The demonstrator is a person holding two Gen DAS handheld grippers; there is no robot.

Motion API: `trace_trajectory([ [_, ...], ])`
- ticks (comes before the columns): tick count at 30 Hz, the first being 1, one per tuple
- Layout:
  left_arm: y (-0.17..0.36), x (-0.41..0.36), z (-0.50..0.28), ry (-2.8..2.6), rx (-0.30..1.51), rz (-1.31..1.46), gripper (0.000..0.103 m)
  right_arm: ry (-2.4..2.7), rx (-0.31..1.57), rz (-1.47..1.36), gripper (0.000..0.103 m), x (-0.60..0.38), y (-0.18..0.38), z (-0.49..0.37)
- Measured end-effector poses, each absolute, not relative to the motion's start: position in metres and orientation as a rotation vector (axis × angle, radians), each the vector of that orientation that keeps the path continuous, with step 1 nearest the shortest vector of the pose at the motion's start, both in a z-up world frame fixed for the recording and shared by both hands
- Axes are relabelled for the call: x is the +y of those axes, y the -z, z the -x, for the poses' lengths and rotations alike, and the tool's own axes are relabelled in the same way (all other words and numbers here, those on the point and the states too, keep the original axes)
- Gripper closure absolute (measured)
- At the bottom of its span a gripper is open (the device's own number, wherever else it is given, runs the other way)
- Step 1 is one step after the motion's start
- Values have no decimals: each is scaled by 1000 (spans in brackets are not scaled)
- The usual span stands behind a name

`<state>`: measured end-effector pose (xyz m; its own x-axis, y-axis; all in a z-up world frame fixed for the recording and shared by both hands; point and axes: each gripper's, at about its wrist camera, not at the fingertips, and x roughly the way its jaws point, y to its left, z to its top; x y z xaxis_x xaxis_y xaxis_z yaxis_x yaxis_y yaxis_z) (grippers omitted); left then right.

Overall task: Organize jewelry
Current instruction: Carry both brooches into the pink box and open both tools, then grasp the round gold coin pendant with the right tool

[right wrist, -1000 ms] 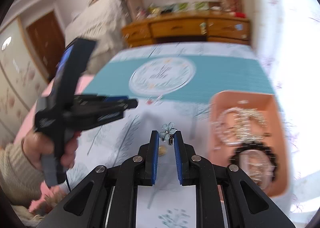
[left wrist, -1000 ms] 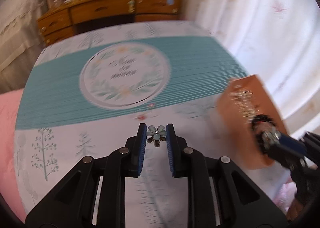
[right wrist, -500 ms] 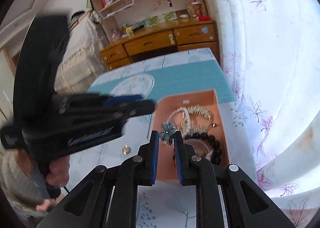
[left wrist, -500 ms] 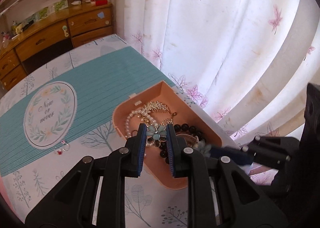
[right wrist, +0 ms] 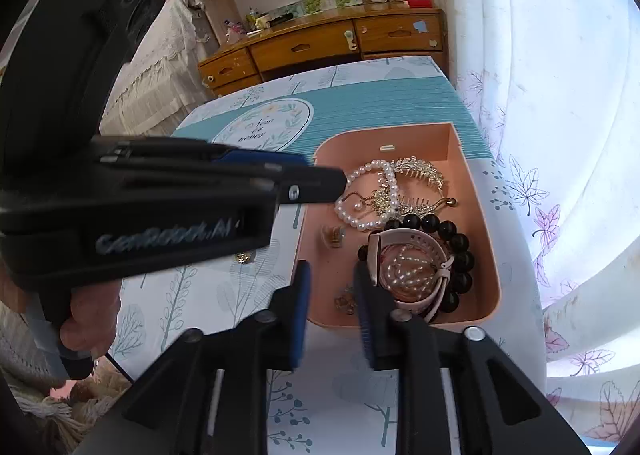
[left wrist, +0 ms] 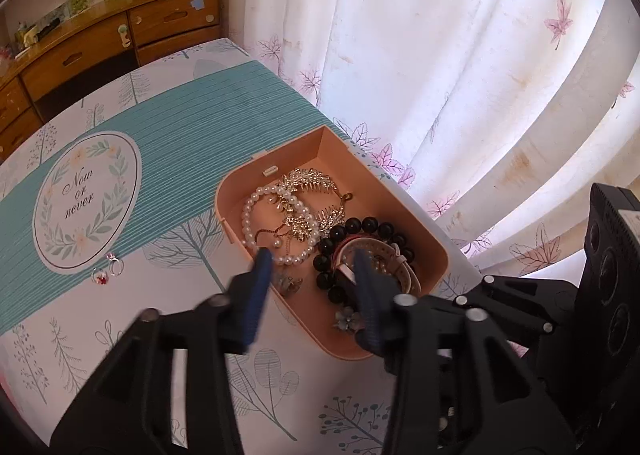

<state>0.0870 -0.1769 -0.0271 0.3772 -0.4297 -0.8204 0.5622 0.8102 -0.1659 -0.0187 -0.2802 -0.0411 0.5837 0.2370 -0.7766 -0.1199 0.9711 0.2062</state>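
A peach jewelry box (left wrist: 430, 239) (right wrist: 486, 215) holds a pearl bracelet (left wrist: 250, 229) (right wrist: 356, 221), a gold hair comb (left wrist: 308, 179), black beads (left wrist: 370, 224) (right wrist: 460, 243) and a pink watch (right wrist: 408, 239). My left gripper (left wrist: 312, 271) is open above the box's near side. A blue flower earring (left wrist: 290, 284) lies in the box below it. A second flower earring (left wrist: 349, 319) lies by the near wall. My right gripper (right wrist: 330, 287) is open over the box's near edge, with the earring (right wrist: 346, 301) under it.
Two small rings (left wrist: 108, 271) lie on the patterned tablecloth left of the box. A gold piece (right wrist: 244, 257) lies on the cloth beside the box. A white curtain (left wrist: 440, 55) hangs close behind the box. Wooden drawers (right wrist: 320, 47) stand beyond the table.
Both grippers swung over to the box and opened. The flower earrings they held now lie inside the box.
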Motion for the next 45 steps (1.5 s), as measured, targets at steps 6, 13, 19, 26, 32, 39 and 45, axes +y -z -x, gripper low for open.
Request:
trace_trajectory([
  [6,19,-155,-77,599,984,-101,54,-198,908,-159,78,-285,36,22],
  [13,9,-94,-62,465,973,-32,54,-217,879,-145,78,-279,24,31],
  [19,6,-26,-50,309,967,39,54,-274,862,-96,78,-262,15,33],
  [26,17,24,-32,210,995,90,54,-394,869,-12,78,-220,14,27],
  [32,35,32,-23,180,1025,101,54,-483,929,55,78,-177,34,15],
  [39,60,29,-27,177,1074,97,54,-435,1015,172,77,-144,72,-10],
  [45,71,32,-33,169,1096,120,54,-393,1072,218,77,-136,86,-29],
])
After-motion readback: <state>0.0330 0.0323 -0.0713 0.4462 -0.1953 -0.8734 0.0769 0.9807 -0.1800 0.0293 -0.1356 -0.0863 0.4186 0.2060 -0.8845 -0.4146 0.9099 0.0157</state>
